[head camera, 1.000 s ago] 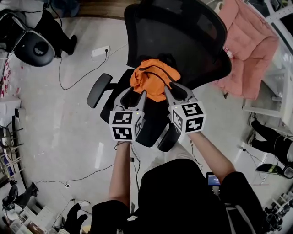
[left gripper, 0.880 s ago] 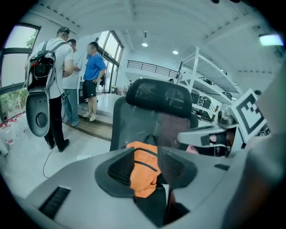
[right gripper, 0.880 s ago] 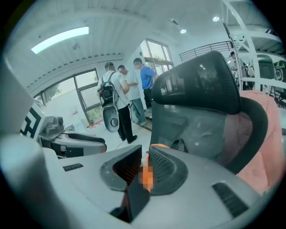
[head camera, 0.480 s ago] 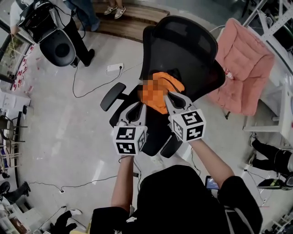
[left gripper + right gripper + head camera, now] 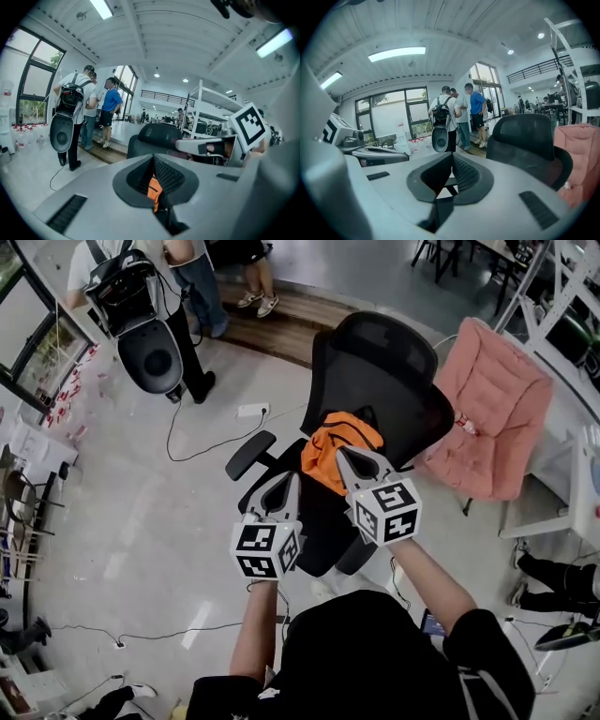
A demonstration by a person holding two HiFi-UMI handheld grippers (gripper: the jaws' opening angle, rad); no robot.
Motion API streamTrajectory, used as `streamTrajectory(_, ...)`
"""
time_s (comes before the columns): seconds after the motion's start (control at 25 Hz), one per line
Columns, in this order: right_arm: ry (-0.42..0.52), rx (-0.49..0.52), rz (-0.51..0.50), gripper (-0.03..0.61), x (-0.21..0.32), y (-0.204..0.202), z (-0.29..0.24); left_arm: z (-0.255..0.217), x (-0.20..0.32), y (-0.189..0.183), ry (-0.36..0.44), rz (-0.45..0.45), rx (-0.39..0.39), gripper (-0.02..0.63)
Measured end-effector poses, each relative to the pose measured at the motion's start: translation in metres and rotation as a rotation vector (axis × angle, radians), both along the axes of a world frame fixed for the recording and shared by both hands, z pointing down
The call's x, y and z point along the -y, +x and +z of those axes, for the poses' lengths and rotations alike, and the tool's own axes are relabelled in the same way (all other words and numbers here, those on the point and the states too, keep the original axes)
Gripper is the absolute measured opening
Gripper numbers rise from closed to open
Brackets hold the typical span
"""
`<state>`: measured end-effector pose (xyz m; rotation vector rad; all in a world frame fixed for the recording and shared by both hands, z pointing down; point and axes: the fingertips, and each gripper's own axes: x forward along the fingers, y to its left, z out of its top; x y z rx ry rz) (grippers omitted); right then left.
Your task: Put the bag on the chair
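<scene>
The orange bag (image 5: 337, 442) with black straps lies on the seat of the black mesh office chair (image 5: 380, 357), against the backrest. Both grippers hover above and in front of the chair, apart from the bag. My left gripper (image 5: 288, 482) is shut, its jaws having just been closing with nothing between them; in the left gripper view a strip of the bag (image 5: 153, 190) shows past the jaws. My right gripper (image 5: 343, 454) sits over the bag's near edge in the head view, shut and empty after closing too. The chair (image 5: 527, 136) is ahead in the right gripper view.
A pink padded chair (image 5: 492, 413) stands to the right of the black one. People (image 5: 192, 277) stand at the back left by a round black device (image 5: 150, 357). A power strip (image 5: 251, 412) and cables lie on the floor. White shelving lines the right edge.
Both grippers have risen and drawn back from the bag, and their jaws have closed. The bag stays on the seat. The head view now takes in more of the room.
</scene>
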<state>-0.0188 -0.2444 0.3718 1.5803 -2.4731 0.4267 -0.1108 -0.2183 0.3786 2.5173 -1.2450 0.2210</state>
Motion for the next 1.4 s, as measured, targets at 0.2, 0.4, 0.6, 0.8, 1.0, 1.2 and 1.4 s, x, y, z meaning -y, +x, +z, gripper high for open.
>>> streamTrajectory(0.2,0.06,-0.013,-0.01,0.002,-0.027,-0.018,-0.027,-0.03,-0.028,-0.018,0.039,-0.013,-0.038,0.012)
streamTrajectory(0.4,0.114,-0.009,-0.023,0.002,-0.056,-0.03,-0.058,-0.063,-0.058,-0.032,0.12,-0.016,-0.053,0.012)
streamTrajectory(0.6,0.165,0.009,-0.011,0.002,-0.074,-0.041,-0.081,-0.085,-0.08,-0.043,0.178,-0.015,-0.056,0.012)
streamTrajectory(0.8,0.188,-0.005,-0.015,0.002,-0.087,-0.052,-0.093,-0.096,-0.094,-0.047,0.203,-0.012,-0.074,0.012)
streamTrajectory(1.0,0.197,-0.021,-0.023,0.002,-0.097,-0.056,-0.097,-0.105,-0.102,-0.054,0.226,-0.037,-0.101,0.012)
streamTrajectory(1.2,0.247,0.003,-0.03,0.002,-0.101,-0.053,-0.108,-0.11,-0.103,-0.057,0.244,-0.06,-0.123,0.012)
streamTrajectory(1.4,0.273,0.014,-0.041,0.002,-0.111,-0.04,-0.122,-0.121,-0.112,-0.048,0.256,-0.069,-0.119,0.012)
